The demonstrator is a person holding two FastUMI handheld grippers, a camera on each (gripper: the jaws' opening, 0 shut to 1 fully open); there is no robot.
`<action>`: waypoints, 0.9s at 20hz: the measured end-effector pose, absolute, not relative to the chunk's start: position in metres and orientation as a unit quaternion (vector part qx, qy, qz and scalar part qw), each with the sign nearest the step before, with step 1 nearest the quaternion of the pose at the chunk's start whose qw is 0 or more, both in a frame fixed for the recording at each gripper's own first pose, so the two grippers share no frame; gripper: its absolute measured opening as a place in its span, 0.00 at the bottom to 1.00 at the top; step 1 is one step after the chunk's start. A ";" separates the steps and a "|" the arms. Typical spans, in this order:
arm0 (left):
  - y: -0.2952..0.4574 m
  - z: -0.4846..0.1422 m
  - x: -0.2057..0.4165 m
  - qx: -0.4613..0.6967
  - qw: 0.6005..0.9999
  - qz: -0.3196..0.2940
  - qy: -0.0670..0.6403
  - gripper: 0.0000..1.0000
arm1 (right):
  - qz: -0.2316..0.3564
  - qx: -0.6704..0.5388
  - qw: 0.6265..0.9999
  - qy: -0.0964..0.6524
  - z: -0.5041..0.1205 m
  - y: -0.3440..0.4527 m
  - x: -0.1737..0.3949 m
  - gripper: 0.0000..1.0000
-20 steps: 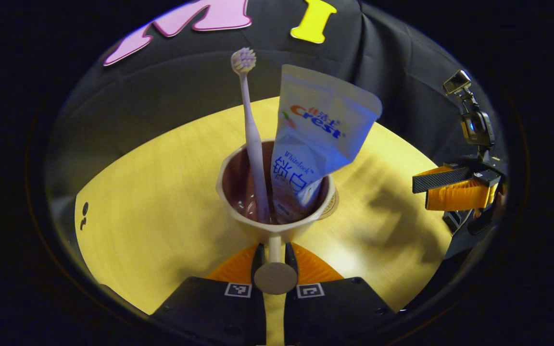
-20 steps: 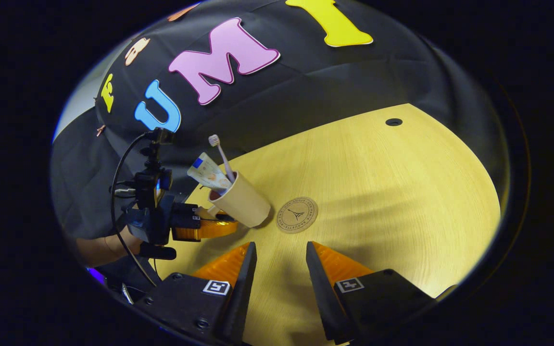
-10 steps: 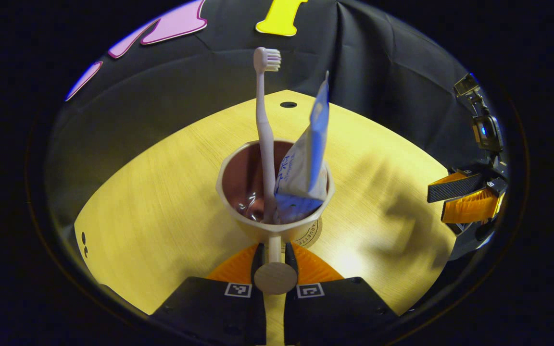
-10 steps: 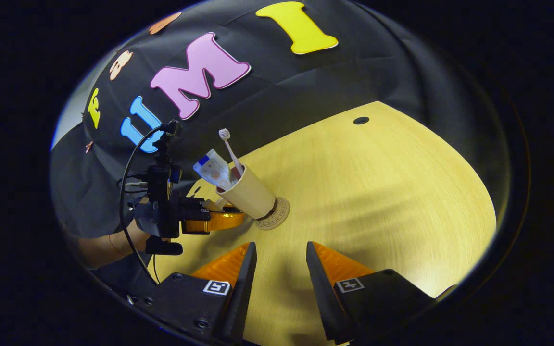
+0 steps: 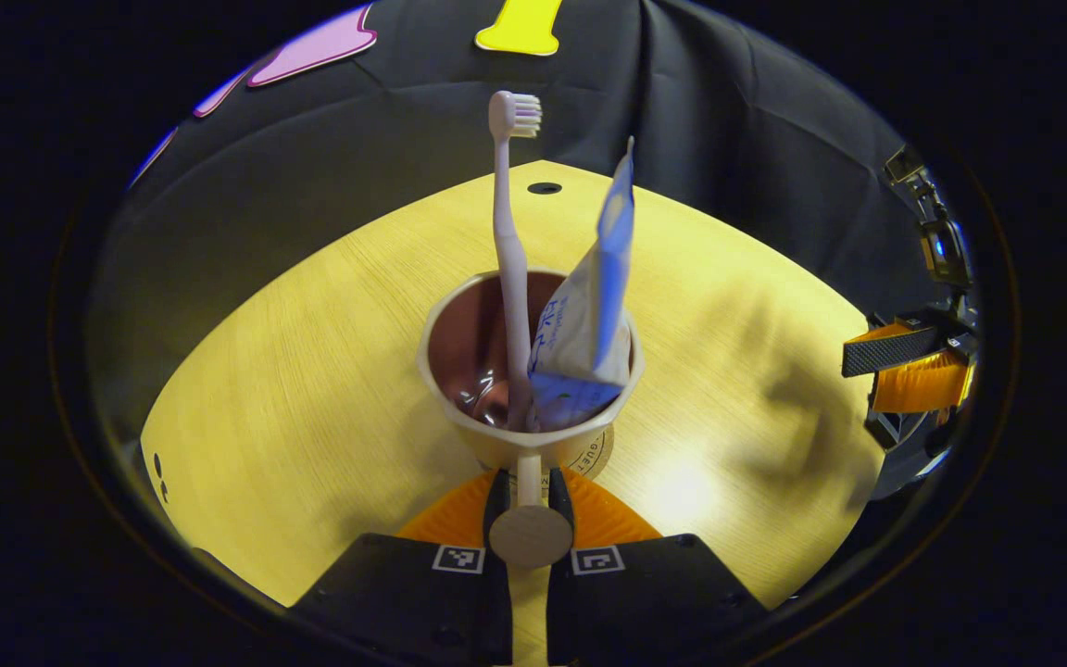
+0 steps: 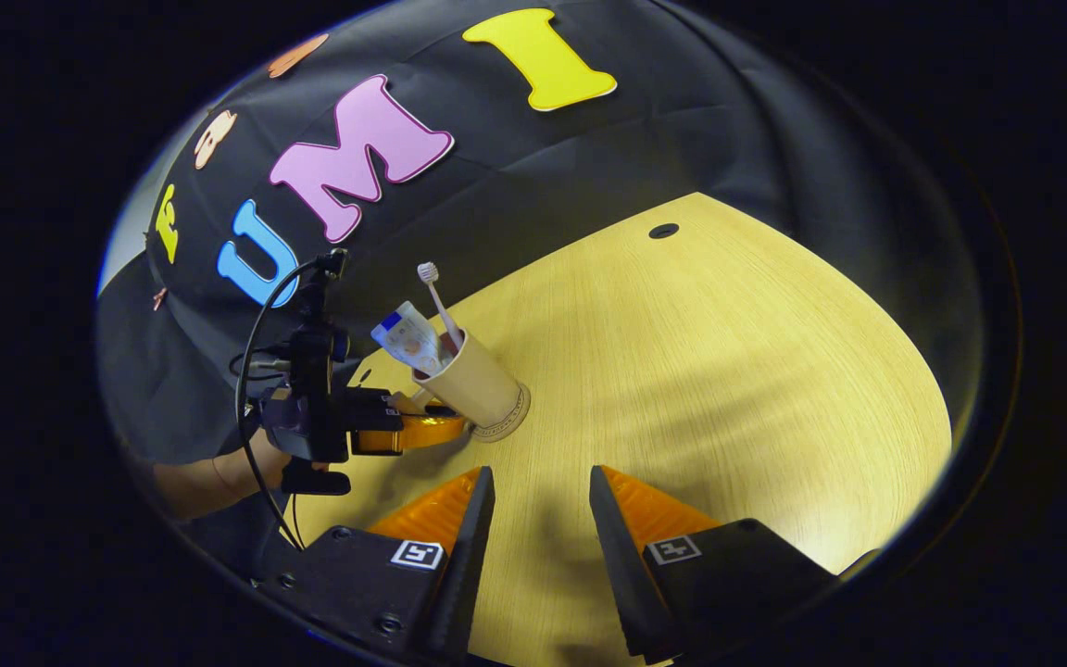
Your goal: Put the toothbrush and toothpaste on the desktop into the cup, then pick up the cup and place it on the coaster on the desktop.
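In the right gripper view, a person's hand (image 6: 260,454) at the far left holds the left hand-held gripper (image 6: 432,428) level, low over the counter (image 6: 728,371). Its fingers are closed tight on the handle of the cup (image 6: 473,389), one on each side of it, as the left gripper view shows near the bottom (image 5: 530,491). The cup (image 5: 530,371) stands upright, and the toothbrush (image 5: 510,269) and the toothpaste (image 5: 589,306) stand inside it. The brush is nearly vertical, with its head above the rim, and the tube leans a little to the right. Under the base of the cup the edge of the coaster (image 5: 589,454) shows; in the right gripper view the coaster (image 6: 506,421) is a thin ring around the foot of the cup. I cannot tell if the cup fully rests on it.

To the right of the cup the counter is wide and bare up to its curved far edge, where there is a small round hole (image 6: 663,231). The right hand-held gripper (image 6: 541,519) hangs over this bare part, well apart from the cup, with its fingers parted and nothing between them.

Half a second ago more of the coaster was showing beside the cup; now the cup covers almost all of it.
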State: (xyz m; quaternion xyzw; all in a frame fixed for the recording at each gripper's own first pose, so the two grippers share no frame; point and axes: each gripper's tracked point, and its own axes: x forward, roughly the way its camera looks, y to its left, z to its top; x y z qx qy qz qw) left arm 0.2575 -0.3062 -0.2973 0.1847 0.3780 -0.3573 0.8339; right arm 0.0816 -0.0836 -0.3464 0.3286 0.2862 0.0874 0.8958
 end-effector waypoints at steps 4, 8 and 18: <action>-0.306 -0.296 0.258 0.182 0.835 -0.359 0.375 0.20 | 0.086 0.331 0.895 0.288 -0.346 -0.083 0.081 0.64; -0.307 -0.296 0.255 0.181 0.834 -0.359 0.379 0.29 | 0.083 0.332 0.895 0.287 -0.344 -0.084 0.079 0.64; -0.310 -0.281 0.244 0.163 0.835 -0.379 0.364 0.82 | 0.079 0.334 0.897 0.278 -0.334 -0.081 0.076 0.64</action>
